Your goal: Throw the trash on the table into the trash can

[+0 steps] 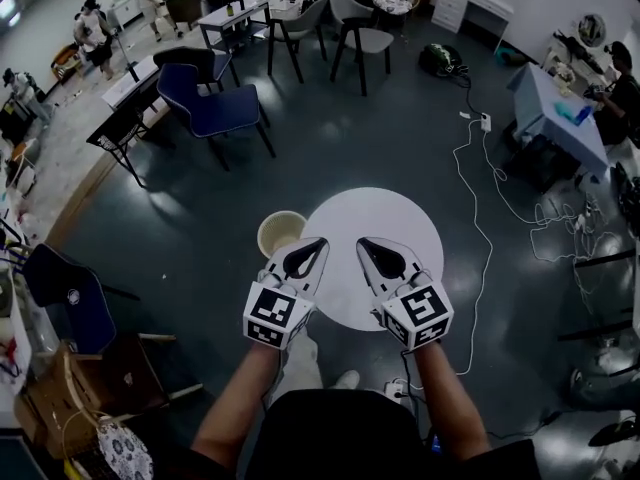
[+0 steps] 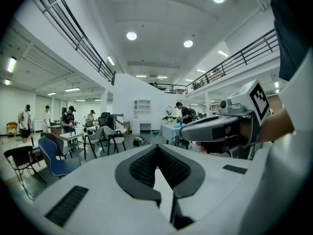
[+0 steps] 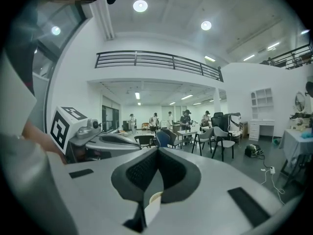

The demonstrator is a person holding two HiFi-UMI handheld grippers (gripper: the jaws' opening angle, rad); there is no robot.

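Note:
The round white table (image 1: pixel 400 218) stands right below me, and I see no trash on its top. A beige round trash can (image 1: pixel 281 232) sits on the floor against the table's left edge. My left gripper (image 1: pixel 321 242) hovers over the table's left part, jaws shut with nothing between them. My right gripper (image 1: pixel 362 242) hangs beside it over the table's middle, also shut and empty. In the left gripper view my left gripper (image 2: pixel 157 146) points out into the room, with the right gripper's body (image 2: pixel 220 126) alongside. In the right gripper view the trash can's rim (image 3: pixel 155 197) shows below the shut right gripper (image 3: pixel 157 150).
A blue chair (image 1: pixel 205 103) and grey chairs (image 1: pixel 350 28) stand beyond the table. A white cable (image 1: pixel 478 208) with a power strip (image 1: pixel 485 121) runs along the floor at the right. Another blue chair (image 1: pixel 62 293) is at the left. People work at far desks (image 1: pixel 95 33).

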